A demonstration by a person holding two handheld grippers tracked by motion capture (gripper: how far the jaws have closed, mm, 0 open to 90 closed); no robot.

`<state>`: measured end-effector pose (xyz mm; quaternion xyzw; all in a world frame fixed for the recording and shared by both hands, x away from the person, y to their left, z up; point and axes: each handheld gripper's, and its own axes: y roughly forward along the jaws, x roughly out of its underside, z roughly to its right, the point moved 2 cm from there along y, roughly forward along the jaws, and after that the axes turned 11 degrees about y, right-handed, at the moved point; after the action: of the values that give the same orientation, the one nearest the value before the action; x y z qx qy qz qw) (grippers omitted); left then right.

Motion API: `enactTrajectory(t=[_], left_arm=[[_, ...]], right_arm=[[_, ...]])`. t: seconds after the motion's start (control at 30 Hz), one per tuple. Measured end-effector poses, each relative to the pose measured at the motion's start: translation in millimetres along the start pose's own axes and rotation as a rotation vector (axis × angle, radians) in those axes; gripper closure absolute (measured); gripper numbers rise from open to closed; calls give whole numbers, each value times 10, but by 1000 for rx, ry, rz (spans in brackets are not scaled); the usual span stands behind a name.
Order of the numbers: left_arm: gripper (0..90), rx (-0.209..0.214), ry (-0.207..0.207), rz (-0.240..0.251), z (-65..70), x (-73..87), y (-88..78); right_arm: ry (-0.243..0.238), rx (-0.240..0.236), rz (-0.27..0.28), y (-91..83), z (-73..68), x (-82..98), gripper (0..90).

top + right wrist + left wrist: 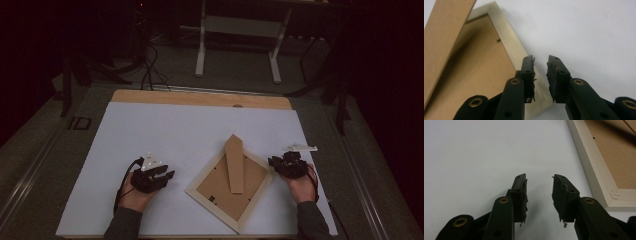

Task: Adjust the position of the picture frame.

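Lower centre of high view: picture frame (231,186) face-down on white worktop (165,135), stand strut (234,162) raised. Left gripper (161,177) beside its left edge, right gripper (274,162) over right corner; both jaws part-open, empty. Likely next: approach rim squarely, grip wood edge, avoid strut

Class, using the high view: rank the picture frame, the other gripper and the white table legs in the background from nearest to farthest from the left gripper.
From the left gripper:
1. Picture frame, face down just to its right.
2. Right gripper, beyond the frame at the sheet's right edge.
3. White table legs, on the floor past the table's far end.
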<state>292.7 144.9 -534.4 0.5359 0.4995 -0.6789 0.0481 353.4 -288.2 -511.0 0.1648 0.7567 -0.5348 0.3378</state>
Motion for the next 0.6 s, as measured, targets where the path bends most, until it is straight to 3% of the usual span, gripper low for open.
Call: enactTrajectory(t=[0.3, 0.37, 0.43, 0.6], left_arm=[[651, 12, -12, -8, 9, 6, 12], [652, 11, -9, -12, 12, 7, 16], [656, 12, -5, -15, 15, 5, 20], [690, 9, 2, -22, 27, 7, 33]], right_arm=[[28, 18, -11, -115, 67, 237, 740], [37, 18, -13, -142, 79, 274, 782], [43, 30, -28, -170, 89, 342, 882], [47, 28, -66, -167, 78, 488, 900]])
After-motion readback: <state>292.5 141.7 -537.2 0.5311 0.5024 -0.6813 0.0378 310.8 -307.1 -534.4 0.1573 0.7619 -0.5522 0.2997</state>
